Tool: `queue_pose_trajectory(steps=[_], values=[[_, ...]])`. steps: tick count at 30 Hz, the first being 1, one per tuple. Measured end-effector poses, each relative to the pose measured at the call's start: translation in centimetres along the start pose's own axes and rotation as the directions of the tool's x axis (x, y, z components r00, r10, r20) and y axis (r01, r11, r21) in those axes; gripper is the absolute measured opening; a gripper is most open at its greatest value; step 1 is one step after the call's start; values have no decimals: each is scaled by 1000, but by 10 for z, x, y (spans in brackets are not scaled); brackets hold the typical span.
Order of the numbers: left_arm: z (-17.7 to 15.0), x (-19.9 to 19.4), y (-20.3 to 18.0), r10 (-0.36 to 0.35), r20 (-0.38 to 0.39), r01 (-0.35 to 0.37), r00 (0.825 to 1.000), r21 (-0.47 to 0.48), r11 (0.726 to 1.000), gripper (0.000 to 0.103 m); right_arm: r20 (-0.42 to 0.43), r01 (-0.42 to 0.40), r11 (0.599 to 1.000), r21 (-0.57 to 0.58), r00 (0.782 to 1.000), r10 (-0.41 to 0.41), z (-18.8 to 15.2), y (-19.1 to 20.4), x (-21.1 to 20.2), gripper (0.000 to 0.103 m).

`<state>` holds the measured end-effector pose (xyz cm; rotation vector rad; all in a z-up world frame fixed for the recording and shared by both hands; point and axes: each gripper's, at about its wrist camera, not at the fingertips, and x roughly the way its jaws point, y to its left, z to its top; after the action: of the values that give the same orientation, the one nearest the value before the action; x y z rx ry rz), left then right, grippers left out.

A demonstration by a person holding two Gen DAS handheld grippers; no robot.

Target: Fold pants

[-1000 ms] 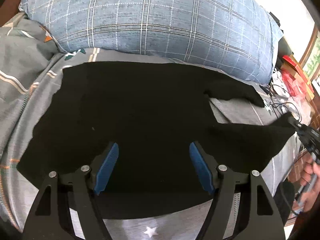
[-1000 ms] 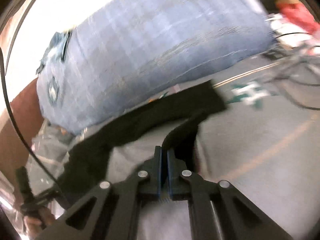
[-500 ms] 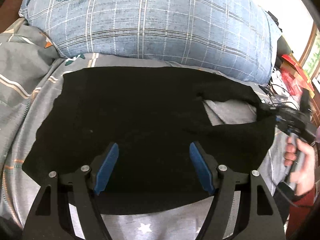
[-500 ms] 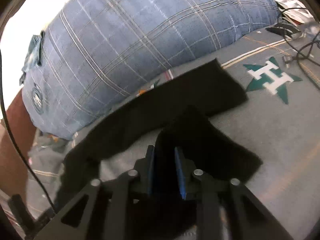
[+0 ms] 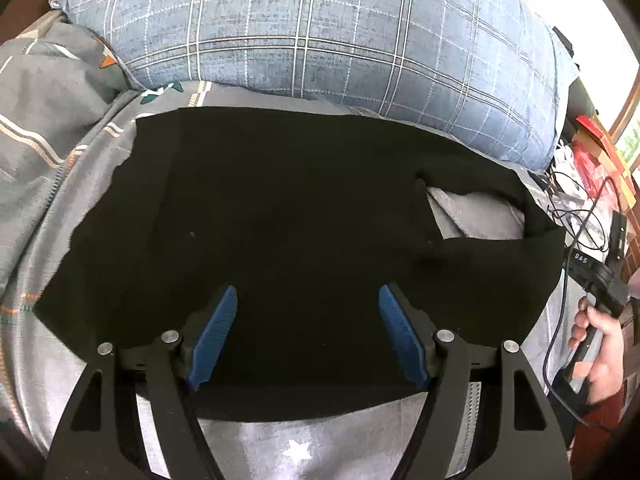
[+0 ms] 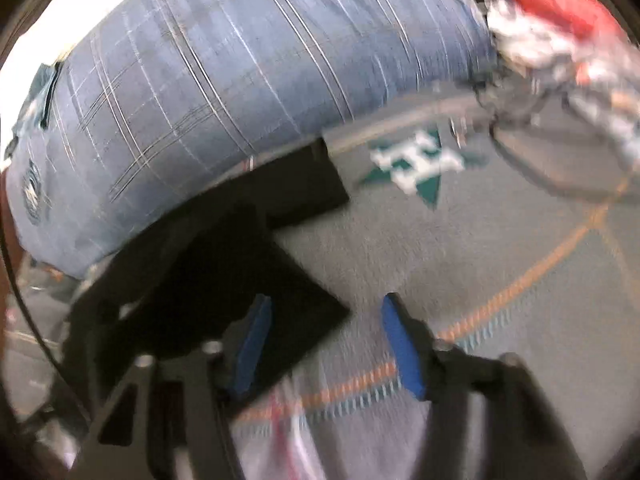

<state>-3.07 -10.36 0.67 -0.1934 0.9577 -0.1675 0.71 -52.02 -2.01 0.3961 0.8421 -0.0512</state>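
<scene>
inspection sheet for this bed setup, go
surface: grey patterned bed sheet, wrinkled grey quilt at the left
job's things: black pants spread flat, one leg end folded back towards the body
clutter: red packages beyond the bed's right edge, too blurred to name
grippers: left gripper open, over the pants; right gripper open, at the leg's corner, gripping nothing
cables: loose tangle of cables on the sheet at the right
surroundings: blue plaid pillow behind the pants; a person's hand holds the right gripper

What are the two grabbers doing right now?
Left hand-held gripper: open, above the black pants.
Right hand-held gripper: open, holding nothing.
</scene>
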Motion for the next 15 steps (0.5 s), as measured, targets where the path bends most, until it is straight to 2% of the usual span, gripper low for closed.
queue_pose_trajectory(steps=[3,6,8,11,15], values=[[1,-7,11,15,14,-15,1000,-20,1000,73,18,-14,1000,0,1000,14,-2,0,-13,6],[3,-14,20,32,20,-32,999,-36,999,73,84,-16,1000,10,996,15,-11,-11,-60,6],[1,-18,27,51,31,-50,998,-42,998,73,101,14,1000,13,995,-15,-18,-20,-90,6],[-2,-18,36,66,25,-64,998,-62,996,73,35,59,998,-4,998,-59,-32,-30,-101,6],[-14,-13,43,79,13,-78,997,-81,994,73,-71,149,986,-70,985,-154,-49,-34,-76,6]])
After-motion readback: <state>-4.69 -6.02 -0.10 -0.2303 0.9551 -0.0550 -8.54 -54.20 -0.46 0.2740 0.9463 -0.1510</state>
